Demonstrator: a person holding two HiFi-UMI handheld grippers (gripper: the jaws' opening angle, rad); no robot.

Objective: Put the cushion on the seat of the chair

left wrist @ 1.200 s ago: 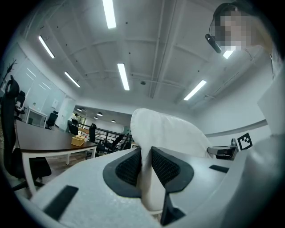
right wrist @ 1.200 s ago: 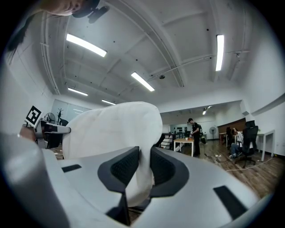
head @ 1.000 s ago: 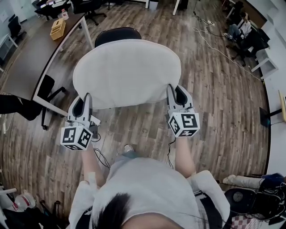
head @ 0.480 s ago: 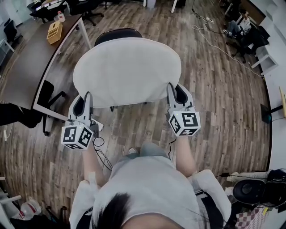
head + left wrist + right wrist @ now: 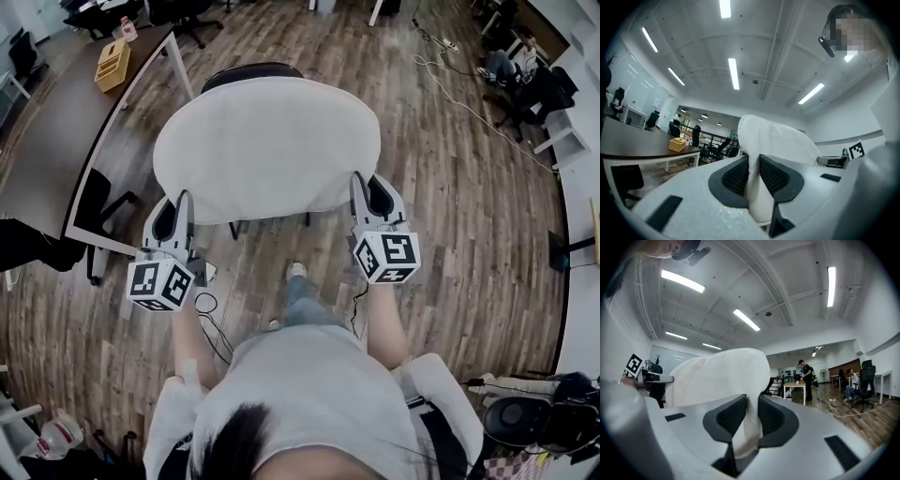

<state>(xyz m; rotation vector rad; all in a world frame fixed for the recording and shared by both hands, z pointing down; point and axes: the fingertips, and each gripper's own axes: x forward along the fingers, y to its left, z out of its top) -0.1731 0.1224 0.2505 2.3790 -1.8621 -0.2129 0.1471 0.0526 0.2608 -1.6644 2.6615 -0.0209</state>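
Desk point(image 5: 56, 141) far left. White oval cushion point(image 5: 267, 150) held flat in the air, long axis running left-right, just near of the black chair point(image 5: 248, 72) and covering most of it; not on the seat yet. Left gripper point(image 5: 175, 208) is clamped on the cushion's near-left edge, right gripper point(image 5: 370, 187) on its near-right edge. Both jaw pairs are narrow, pinching fabric.
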